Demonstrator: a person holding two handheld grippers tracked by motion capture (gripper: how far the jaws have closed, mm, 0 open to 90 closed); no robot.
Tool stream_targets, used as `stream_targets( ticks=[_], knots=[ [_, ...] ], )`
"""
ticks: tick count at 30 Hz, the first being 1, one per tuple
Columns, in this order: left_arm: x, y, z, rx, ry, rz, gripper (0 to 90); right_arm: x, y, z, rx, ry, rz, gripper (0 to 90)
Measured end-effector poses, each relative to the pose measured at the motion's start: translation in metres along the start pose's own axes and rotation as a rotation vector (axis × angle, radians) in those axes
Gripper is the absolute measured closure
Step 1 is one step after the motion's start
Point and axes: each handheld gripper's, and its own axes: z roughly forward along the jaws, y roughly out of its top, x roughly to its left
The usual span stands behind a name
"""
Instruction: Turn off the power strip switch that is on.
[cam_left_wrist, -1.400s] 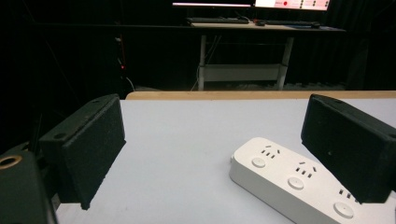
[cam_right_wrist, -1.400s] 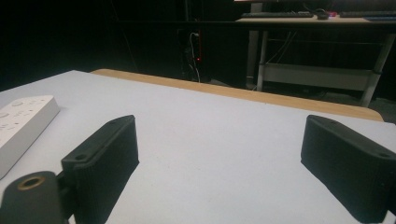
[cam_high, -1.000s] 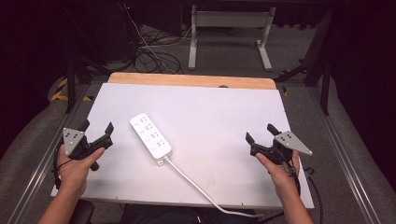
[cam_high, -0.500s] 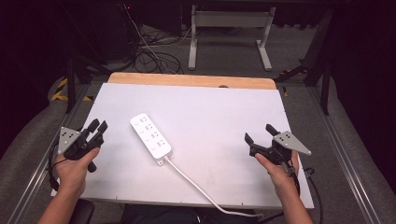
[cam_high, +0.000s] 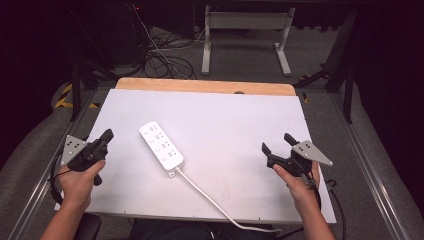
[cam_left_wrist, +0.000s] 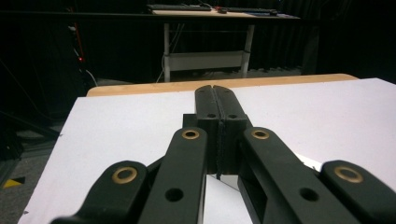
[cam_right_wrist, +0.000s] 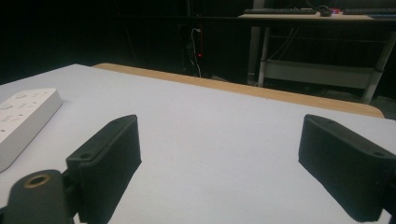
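We see the white table (cam_high: 240, 115) with a white power strip (cam_high: 161, 145) lying flat left of centre, its cord (cam_high: 215, 200) trailing off the near edge toward the person. Our left gripper (cam_high: 102, 141) sits near the left edge with its jaws pressed together on nothing, and our right gripper (cam_high: 277, 145) hovers at the right with its jaws wide apart, both well apart from the strip. We judge the main risk is the cord: a gripper or forearm crossing the near edge could snag it and drag the strip askew.
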Motion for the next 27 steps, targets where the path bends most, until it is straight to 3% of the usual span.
stream_targets(
  ticks=[5, 7, 10, 17, 19, 24, 26, 27],
  knots=[
    [0.000, 0.001, 0.002, 0.021, -0.012, -0.024, 90.0, -0.001, 0.000, -0.001, -0.002, -0.003, 0.006, 13.3],
    [-0.002, 0.002, 0.005, 0.025, -0.042, -0.030, 90.0, -0.001, 0.000, -0.001, -0.003, -0.004, 0.006, 13.4],
    [-0.008, 0.005, 0.012, 0.049, -0.075, 0.001, 90.0, -0.001, 0.000, 0.000, -0.002, -0.005, 0.002, 13.4],
    [-0.023, 0.011, 0.025, 0.135, -0.149, 0.028, 90.0, 0.000, 0.000, 0.000, 0.001, -0.003, -0.002, 13.6],
    [-0.030, 0.013, 0.027, 0.167, -0.164, 0.057, 89.9, -0.001, -0.001, 0.000, 0.003, -0.005, 0.002, 13.6],
    [-0.048, 0.015, 0.037, 0.304, -0.243, 0.154, 90.0, -0.001, -0.001, 0.000, 0.011, -0.001, 0.004, 14.4],
    [-0.056, 0.014, 0.044, 0.358, -0.279, 0.180, 90.0, 0.000, -0.001, 0.000, 0.012, 0.000, 0.001, 14.5],
    [-0.056, 0.014, 0.044, 0.358, -0.279, 0.180, 90.0, 0.000, -0.001, 0.000, 0.012, 0.000, 0.001, 14.5]
  ],
)
